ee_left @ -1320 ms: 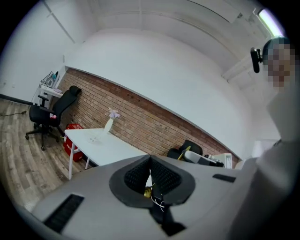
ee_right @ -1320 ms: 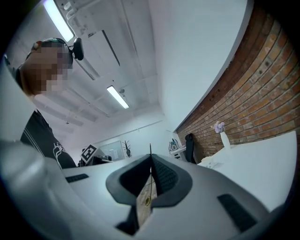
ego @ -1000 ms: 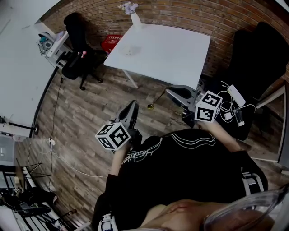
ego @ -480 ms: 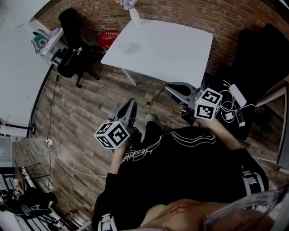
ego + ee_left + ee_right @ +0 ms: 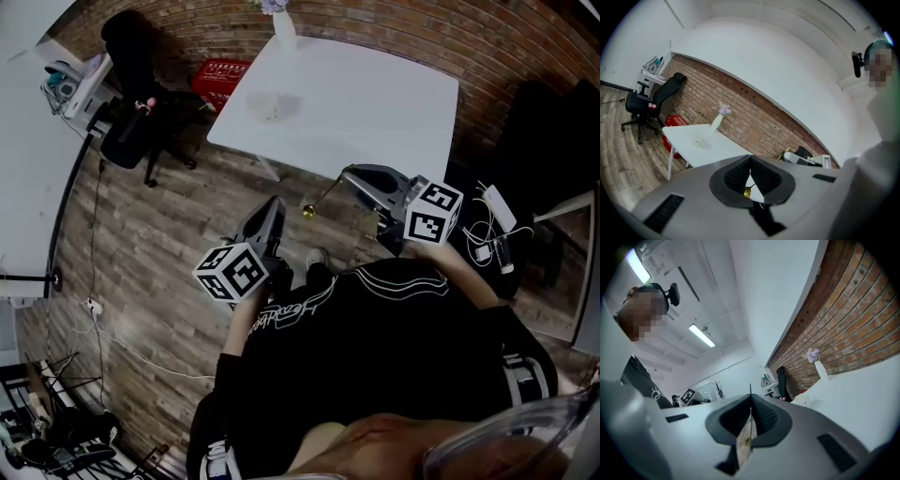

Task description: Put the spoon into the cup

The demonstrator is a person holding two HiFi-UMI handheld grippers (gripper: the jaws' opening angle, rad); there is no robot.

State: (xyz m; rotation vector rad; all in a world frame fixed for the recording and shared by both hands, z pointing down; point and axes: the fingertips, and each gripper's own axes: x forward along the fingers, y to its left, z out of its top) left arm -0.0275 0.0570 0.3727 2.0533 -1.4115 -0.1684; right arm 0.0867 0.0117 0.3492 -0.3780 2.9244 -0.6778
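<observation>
Right gripper (image 5: 352,176) clenched on slim gold spoon (image 5: 307,212), left gripper (image 5: 274,206) closed empty, smooth white table (image 5: 375,103)

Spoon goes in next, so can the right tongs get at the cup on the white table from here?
Probably yes, with a reach forward. The right tongs, shut on the spoon, face bare white table, and only the vase stands near the cup, behind it.

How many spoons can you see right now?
1. The gold spoon is clamped in the right tool, sticking out over the wood floor just short of the white table. No other shows, though a small one could be hidden.
</observation>
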